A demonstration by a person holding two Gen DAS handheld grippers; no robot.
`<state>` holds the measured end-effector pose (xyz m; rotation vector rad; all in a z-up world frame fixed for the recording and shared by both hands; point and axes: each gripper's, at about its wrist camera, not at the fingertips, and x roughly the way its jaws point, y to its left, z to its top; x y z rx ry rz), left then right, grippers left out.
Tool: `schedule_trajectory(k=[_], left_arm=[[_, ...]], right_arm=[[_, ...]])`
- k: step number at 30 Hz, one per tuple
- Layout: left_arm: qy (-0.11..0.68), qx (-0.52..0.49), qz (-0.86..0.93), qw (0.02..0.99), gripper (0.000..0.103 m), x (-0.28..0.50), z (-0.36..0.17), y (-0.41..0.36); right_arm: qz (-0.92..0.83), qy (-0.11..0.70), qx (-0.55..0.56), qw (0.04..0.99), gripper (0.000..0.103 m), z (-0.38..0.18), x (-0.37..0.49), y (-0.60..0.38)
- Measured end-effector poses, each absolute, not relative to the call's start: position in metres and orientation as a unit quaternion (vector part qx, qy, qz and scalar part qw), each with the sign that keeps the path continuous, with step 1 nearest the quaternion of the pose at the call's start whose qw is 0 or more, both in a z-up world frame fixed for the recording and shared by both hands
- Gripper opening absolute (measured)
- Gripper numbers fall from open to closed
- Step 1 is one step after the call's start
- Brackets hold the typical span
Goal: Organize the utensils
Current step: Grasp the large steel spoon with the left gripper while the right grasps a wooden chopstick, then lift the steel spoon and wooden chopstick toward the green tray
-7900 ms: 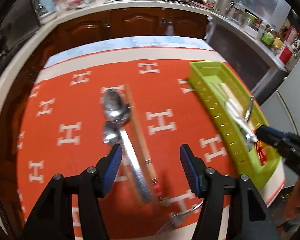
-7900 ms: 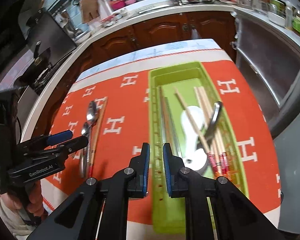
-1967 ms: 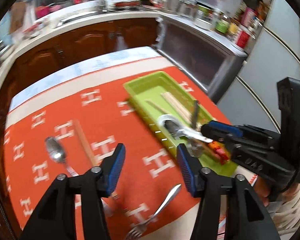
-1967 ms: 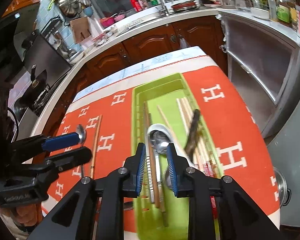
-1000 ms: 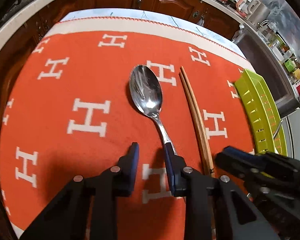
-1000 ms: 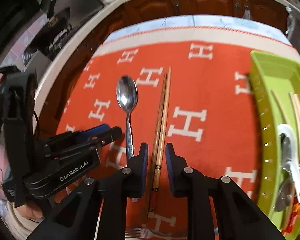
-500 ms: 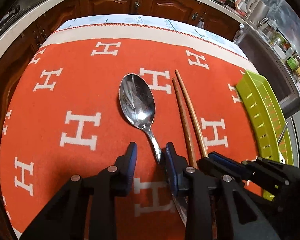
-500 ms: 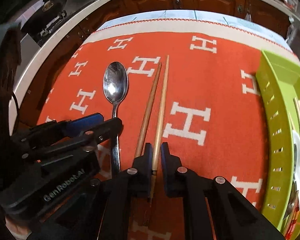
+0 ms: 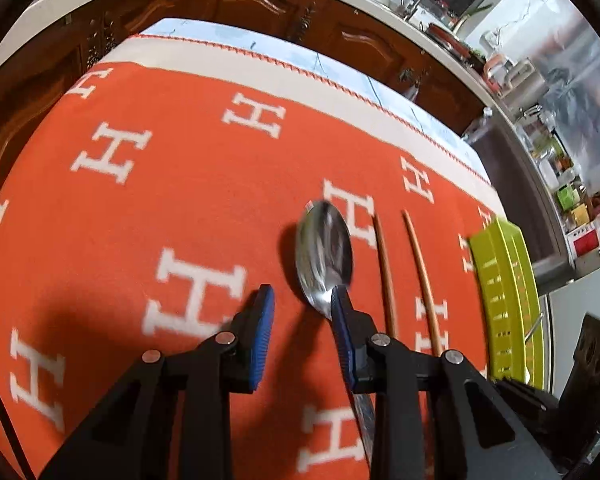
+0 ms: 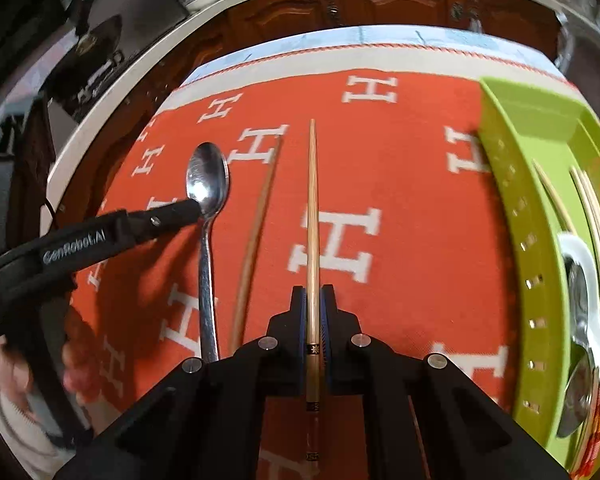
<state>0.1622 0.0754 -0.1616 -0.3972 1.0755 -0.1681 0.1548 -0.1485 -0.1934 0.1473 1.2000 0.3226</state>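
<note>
Clamping tight, the right gripper angles steeply down with its jaws closed on a chopstick. The left gripper tilts down too, jaws apart, straddling the neck of the spoon on the orange cloth. Another chopstick lies between them; further right, the green tray holds more utensils.
</note>
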Motion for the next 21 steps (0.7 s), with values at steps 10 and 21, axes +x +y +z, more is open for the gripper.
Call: schedule_trajectory(k=[10, 21], left_arm=[[0.449, -0.191, -0.131, 0.863, 0.027, 0.185, -0.172, 0.072], [0.424, -0.184, -0.16, 0.872, 0.003, 0.17, -0.169, 0.052]], right_arm=[[0.142, 0.563, 0.102, 0.808, 0.006, -0.196, 0.135, -0.17], [0.144, 0.554, 0.122, 0.811, 0.006, -0.194, 0.131, -0.172]])
